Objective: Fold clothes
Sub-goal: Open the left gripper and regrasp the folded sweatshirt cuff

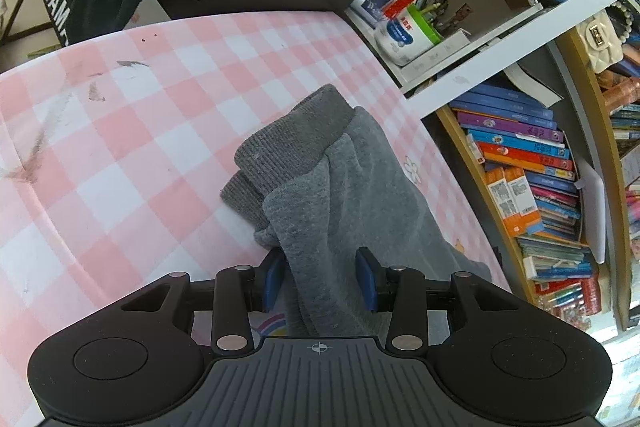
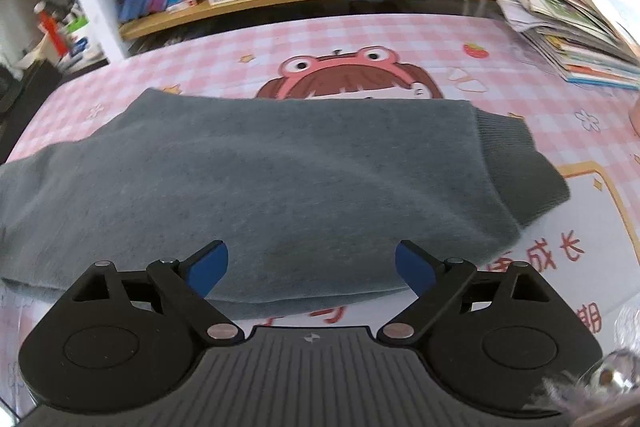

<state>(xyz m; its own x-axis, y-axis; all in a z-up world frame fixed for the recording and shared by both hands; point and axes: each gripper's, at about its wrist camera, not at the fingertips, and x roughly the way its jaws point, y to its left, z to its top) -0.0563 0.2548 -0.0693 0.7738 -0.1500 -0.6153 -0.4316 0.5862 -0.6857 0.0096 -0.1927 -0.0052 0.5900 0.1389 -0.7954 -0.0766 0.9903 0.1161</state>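
Left wrist view: grey sweatpants (image 1: pixel 332 195) draped toward the tabletop's (image 1: pixel 120 147) far right edge, ribbed cuffs (image 1: pixel 280 151) stacked beyond the left gripper (image 1: pixel 320 283). Blue pads (image 1: pixel 366 279) narrow, a ridge of fleece lying between them; whether actually pinching, cannot tell, though cloth fills most of the gap. Looks soft, thick, limp, light: likely to sag and bunch, not slip.

Right wrist view: same garment (image 2: pixel 260 187) folded into a broad band across the tabletop's (image 2: pixel 360 43) middle, ribbed waistband (image 2: pixel 520 167) toward the right edge. Right gripper (image 2: pixel 312 267) above the near fold, pads (image 2: pixel 208 267) spread wide, nothing gripped. Best taken, by judgement, at the firmer ribbed ends or through doubled layers near a folded edge, not mid-panel.
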